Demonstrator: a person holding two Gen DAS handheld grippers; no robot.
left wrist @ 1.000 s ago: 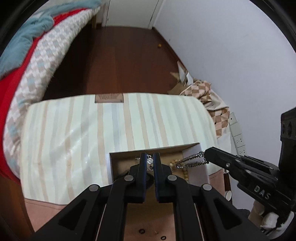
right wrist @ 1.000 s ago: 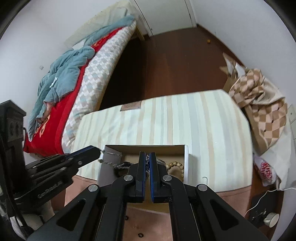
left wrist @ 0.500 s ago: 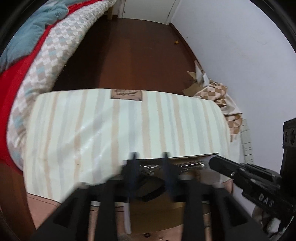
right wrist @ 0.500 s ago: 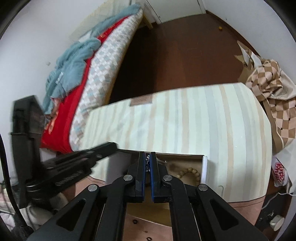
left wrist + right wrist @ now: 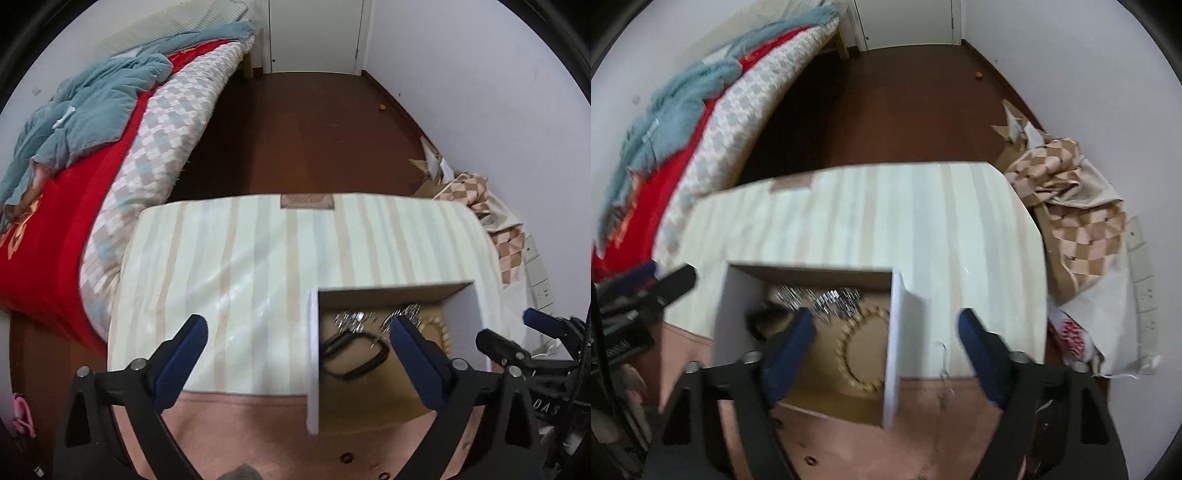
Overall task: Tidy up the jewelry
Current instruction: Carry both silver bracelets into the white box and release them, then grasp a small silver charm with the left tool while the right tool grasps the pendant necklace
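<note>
- The room is a bedroom: a bed [image 5: 122, 155] with red cover and rumpled teal blanket stands on the left, dark wood floor [image 5: 303, 147] runs to a white door, and a checked cloth bundle [image 5: 1078, 221] lies by the right wall.
- The work surface is a table with a pale striped cloth [image 5: 258, 258]. The cloth looks smooth and slightly glossy, so I judge that the box could slide on it if nudged.
- The open cardboard box [image 5: 313, 354] sits at the near edge of the table, towards the right in the left wrist view. It looks light and thin-walled, easy to push off the edge.
- Inside the box lie the jewelry pieces, all close together:
  - a black band [image 5: 354, 354], probably stiff enough to take by its rim;
  - a beaded bracelet [image 5: 860, 354] of pale wooden beads, light, rounded and likely to roll in the grip, best pinched across a few beads;
  - a silver chain [image 5: 827, 299], limp, fine and apt to tangle or snag, best lifted from a bunched part.
- The left gripper [image 5: 295, 341] is spread wide and holds nothing, straddling the box's left wall.
- The right gripper [image 5: 886, 328] is likewise spread wide and empty above the box's right wall.
</note>
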